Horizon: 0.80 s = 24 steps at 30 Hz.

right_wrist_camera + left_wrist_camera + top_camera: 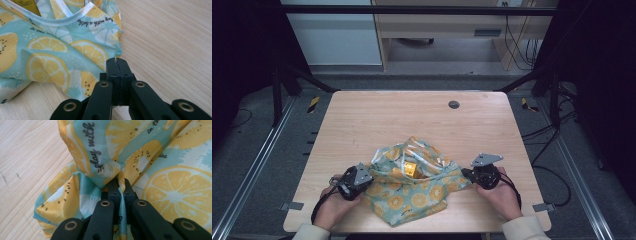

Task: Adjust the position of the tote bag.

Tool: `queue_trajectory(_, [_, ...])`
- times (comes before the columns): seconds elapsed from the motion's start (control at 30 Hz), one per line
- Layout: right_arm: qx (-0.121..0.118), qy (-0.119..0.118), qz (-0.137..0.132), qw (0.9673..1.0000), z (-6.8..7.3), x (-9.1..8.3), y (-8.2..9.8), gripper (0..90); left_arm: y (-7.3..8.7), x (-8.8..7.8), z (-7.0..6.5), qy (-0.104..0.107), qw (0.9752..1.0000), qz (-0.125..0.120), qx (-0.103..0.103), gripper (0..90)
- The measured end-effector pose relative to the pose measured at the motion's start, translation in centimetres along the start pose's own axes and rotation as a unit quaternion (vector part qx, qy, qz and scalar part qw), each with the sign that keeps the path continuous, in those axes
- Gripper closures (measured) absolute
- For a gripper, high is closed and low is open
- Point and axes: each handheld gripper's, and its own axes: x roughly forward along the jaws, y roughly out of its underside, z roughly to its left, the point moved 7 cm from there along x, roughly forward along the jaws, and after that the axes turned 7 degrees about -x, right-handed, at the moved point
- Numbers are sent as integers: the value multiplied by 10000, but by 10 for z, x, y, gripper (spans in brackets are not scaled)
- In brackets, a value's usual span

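The left gripper and right gripper each pinch the lemon cloth bag tight; pull apart slowly and evenly.

Black grippers, brass-ringed screws, trailing cables, pale sleeves.

A pale wooden bench with rounded corners carries a crumpled lemon-print cloth bag, which lies near its front edge, about midway across. A small dark round plug sits in the bench top towards the far side.
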Motion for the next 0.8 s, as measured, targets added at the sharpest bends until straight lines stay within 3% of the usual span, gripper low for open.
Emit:
queue_trajectory(0.13, [-7, -23, -60, 10000, 2, -2, -1, 896, 0, -1, -1, 22, 10000, -28, -50, 882])
queue_trajectory(0.23, [53, -8, -221, 9997, 1, -7, -2, 834, -1, -6, -1, -25, 10000, -78, -18, 820])
queue_trajectory(0.43, [187, 309, -491, 9981, -2, -26, -4, 527, -4, -23, -1, -107, 9989, -385, -256, 584])
queue_trajectory(0.6, [373, 396, -732, 9958, -1, -43, -6, 330, -7, -43, -4, -21, 9952, -800, -558, 403])
queue_trajectory(0.8, [255, 471, -890, 9946, 0, -48, -31, 242, -14, -54, -2, -87, 9884, -1203, -923, 256])
